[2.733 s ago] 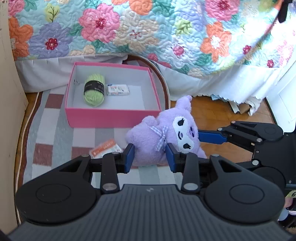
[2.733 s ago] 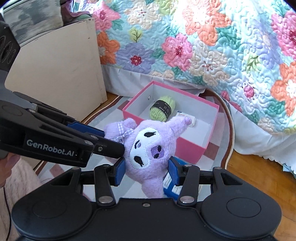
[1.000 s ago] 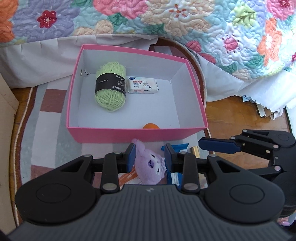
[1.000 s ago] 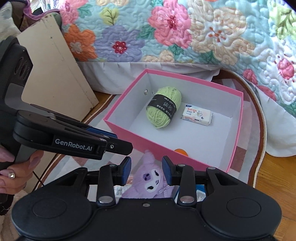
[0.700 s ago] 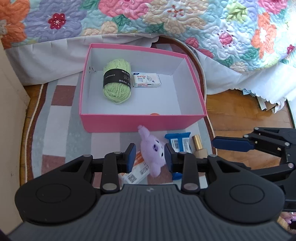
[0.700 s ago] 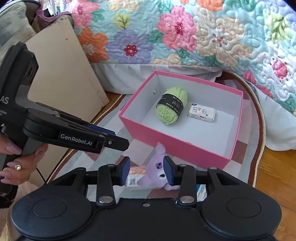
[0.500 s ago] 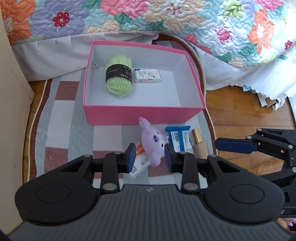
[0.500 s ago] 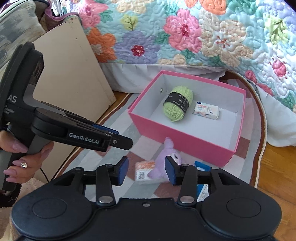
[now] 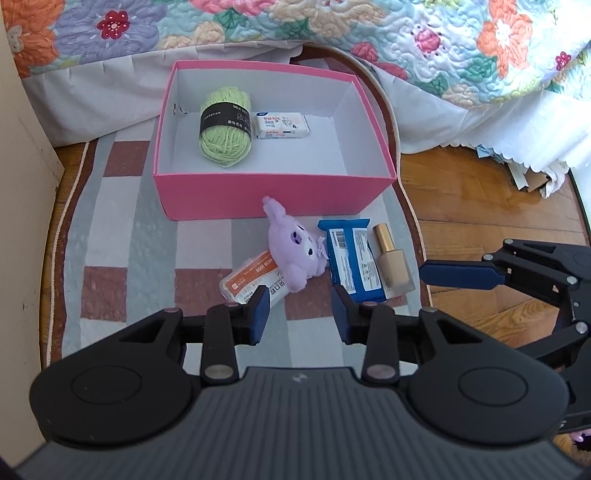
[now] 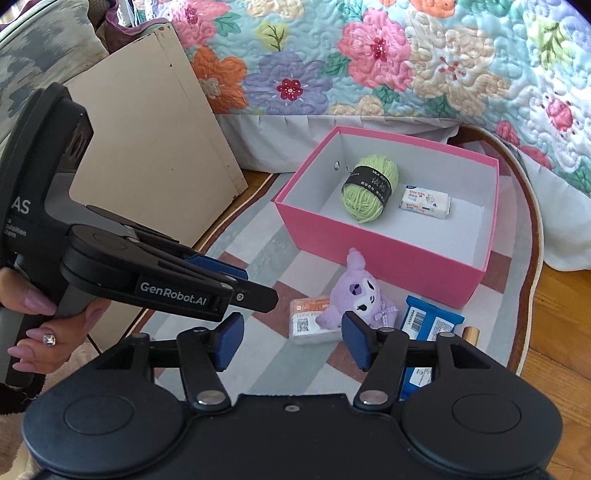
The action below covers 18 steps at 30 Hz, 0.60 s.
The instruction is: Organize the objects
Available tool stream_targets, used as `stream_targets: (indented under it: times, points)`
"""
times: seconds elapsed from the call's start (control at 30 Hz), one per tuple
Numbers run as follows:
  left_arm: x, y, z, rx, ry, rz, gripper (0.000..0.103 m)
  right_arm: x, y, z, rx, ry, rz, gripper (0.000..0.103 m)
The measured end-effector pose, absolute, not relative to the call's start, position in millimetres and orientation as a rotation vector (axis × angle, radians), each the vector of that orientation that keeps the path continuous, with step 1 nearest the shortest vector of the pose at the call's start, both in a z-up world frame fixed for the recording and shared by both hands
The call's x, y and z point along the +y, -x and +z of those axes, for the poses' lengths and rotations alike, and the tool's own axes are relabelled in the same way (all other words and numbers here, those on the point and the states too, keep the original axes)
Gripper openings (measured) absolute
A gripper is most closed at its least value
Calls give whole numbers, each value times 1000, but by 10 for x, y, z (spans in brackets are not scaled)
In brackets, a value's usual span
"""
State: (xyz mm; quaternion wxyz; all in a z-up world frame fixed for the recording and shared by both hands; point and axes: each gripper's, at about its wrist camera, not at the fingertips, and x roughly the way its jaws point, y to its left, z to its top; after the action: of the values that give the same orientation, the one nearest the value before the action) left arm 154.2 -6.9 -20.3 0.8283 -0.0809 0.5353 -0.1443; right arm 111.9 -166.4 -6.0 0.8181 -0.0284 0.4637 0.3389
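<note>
A small purple plush (image 9: 295, 254) lies on the checked rug just in front of the pink box (image 9: 273, 195), touching no gripper. Beside it lie an orange-and-white packet (image 9: 255, 278), a blue packet (image 9: 352, 258) and a beige bottle with a gold cap (image 9: 391, 264). Inside the box are a green yarn ball (image 9: 225, 125) and a white tissue pack (image 9: 282, 125). My left gripper (image 9: 300, 318) hovers short of the plush, its jaws opening with nothing between them. My right gripper (image 10: 293, 340) is likewise opening and empty, with the plush (image 10: 360, 297) beyond its fingertips.
A bed with a flowered quilt (image 9: 332, 33) and a white skirt stands behind the box. A beige board (image 10: 155, 140) leans at the left. Wooden floor (image 9: 480, 206) lies to the right of the rug. A person's hand (image 10: 44, 332) holds the left gripper's handle.
Both grippers have drawn back from the box and their jaws have widened, the right more. The plush, earlier held between both, now lies on the rug by the packets.
</note>
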Motion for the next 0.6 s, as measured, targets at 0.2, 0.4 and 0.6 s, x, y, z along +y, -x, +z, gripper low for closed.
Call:
stream_targets:
  times: [0.2, 0.4, 0.6]
  points:
    - [-101, -1586, -305, 1147, 153, -301, 38, -1736, -1166, -176, 1012, 34, 687, 67]
    - [-79, -1693, -472, 1158, 177, -286, 38, -1760, -1223, -336, 1022, 21, 682, 73]
    - [-68, -1880, -745, 1158, 218, -277, 38, -1709, -1364, -653, 1010, 70, 638, 75]
